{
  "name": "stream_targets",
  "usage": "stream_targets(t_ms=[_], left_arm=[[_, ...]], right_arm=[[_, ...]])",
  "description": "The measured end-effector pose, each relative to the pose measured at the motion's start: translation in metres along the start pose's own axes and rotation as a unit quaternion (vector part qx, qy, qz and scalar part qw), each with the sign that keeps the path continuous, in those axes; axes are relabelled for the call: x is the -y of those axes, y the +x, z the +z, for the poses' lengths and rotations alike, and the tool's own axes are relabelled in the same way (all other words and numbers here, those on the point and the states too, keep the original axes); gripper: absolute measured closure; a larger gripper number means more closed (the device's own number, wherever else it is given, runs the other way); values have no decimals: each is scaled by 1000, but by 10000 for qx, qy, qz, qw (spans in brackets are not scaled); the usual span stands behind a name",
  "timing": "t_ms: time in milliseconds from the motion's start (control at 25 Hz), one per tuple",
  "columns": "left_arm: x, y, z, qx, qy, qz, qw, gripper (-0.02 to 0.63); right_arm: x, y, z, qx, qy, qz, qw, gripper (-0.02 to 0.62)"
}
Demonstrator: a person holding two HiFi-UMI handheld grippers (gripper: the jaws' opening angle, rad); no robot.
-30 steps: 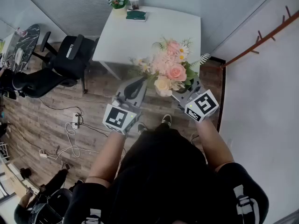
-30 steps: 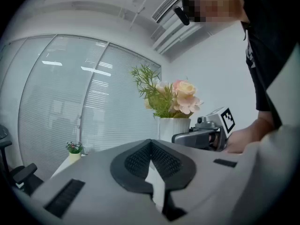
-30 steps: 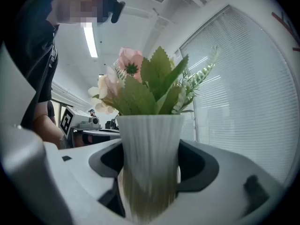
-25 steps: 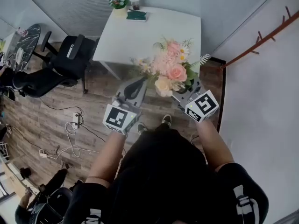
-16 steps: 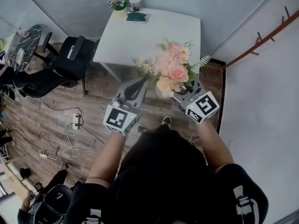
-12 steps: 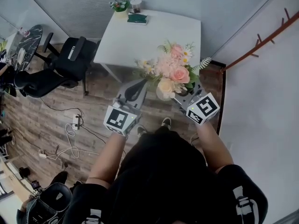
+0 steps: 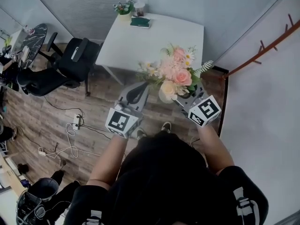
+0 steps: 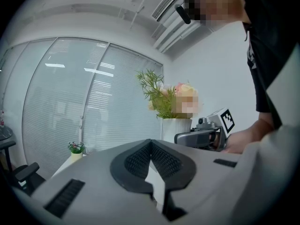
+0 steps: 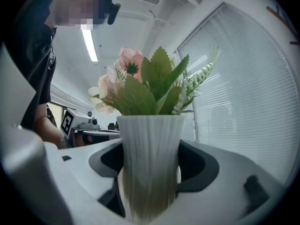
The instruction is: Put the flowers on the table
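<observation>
Above the wood floor, short of the white rectangular table (image 7: pixel 154 36), right gripper (image 7: pixel 180 97) clamps the ribbed white vase (image 9: pixel 150 144) of pink and cream flowers (image 7: pixel 176 69). Left gripper (image 8: pixel 151 153) pinched closed, empty. Table has drifted slightly nearer; approach continuing, placement pending.

The flowers (image 7: pixel 176 71) are pink and cream (leaves (image 9: pixel 150 90) green), the ribbed vase (image 9: pixel 150 163) white, the table (image 7: pixel 140 41) white.

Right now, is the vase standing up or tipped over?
Upright. The white vase sits straight in the right gripper, flowers on top.
</observation>
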State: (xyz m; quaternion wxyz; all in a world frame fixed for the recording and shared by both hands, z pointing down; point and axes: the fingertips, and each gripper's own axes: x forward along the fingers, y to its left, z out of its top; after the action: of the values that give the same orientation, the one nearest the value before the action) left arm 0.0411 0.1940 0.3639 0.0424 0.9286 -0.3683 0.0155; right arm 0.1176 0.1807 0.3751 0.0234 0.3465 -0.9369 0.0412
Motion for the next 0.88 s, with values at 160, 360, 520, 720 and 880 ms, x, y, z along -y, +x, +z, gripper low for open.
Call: stream_targets(t_ms=[160,360,520,720,880], left_arm=[[0,12,1,-8,5,71,10000,594],[0,30,4,-5,24,159,9999,594],[0,45,4,-23,38,207,9998,594],[1,59,6,-34,63,280,9996,594],[3,66,6,-5,73,382,9992,594]], right_arm=[[12,-2,1,6,-7,74,10000,262],[28,-4,1,-9,-52,173,9998,262],[44,-4,3,42,-31,230,9997,262],[57,-3,5,37,-48,322,9995,262],[65,-5,4,46,-37,375,9993,262]])
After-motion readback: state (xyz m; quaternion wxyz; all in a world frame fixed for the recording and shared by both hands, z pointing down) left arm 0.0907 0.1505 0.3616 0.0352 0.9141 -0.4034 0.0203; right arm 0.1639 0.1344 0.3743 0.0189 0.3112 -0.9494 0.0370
